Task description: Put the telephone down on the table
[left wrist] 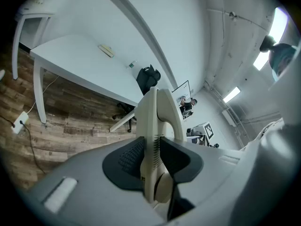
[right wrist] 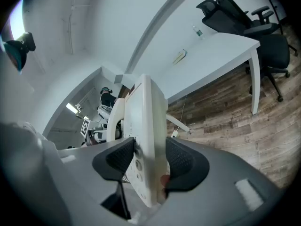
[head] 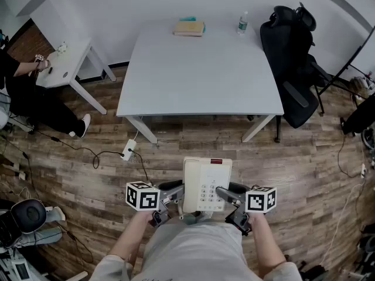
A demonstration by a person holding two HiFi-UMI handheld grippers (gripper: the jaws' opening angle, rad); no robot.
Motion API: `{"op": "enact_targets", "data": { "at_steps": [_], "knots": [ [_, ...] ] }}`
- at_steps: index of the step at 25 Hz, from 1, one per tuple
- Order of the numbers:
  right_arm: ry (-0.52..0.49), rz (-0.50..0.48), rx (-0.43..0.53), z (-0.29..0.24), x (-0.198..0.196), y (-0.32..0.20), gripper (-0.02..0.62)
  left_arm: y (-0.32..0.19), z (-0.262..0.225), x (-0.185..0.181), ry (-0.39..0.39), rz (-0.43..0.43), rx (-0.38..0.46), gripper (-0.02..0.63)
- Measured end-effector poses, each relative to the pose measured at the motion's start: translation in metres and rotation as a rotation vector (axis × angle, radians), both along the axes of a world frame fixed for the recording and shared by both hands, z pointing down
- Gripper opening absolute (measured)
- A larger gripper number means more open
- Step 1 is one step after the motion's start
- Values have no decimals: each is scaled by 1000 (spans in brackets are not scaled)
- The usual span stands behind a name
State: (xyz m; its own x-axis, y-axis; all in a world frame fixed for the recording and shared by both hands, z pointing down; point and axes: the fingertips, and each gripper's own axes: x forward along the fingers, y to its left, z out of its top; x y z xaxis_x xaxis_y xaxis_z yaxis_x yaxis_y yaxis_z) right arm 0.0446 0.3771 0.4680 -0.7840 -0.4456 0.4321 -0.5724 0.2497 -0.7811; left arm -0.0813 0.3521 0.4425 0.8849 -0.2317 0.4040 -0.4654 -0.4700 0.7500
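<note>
A cream-white desk telephone (head: 206, 184) with a keypad and a red strip at its top is held in the air over the wooden floor, close to my body. My left gripper (head: 176, 193) is shut on its left edge, and my right gripper (head: 227, 194) is shut on its right edge. In the left gripper view the telephone (left wrist: 155, 140) stands edge-on between the dark pads (left wrist: 124, 160). In the right gripper view the telephone (right wrist: 146, 145) is likewise pinched between both pads (right wrist: 184, 160). The white table (head: 199, 75) stands ahead, well apart from the telephone.
A book (head: 189, 28) and a water bottle (head: 242, 22) sit at the table's far edge. A black office chair (head: 293, 69) stands at the table's right. A small white side table (head: 67, 66) with a seated person is at the left. A power strip (head: 128, 150) with cable lies on the floor.
</note>
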Motion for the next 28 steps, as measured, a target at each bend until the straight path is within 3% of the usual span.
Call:
{"op": "enact_targets", "data": {
  "at_steps": [28],
  "knots": [
    [56,-47,81,-19,-9,-5,224,3,-12,-10,1,-40,41,120]
  ]
}}
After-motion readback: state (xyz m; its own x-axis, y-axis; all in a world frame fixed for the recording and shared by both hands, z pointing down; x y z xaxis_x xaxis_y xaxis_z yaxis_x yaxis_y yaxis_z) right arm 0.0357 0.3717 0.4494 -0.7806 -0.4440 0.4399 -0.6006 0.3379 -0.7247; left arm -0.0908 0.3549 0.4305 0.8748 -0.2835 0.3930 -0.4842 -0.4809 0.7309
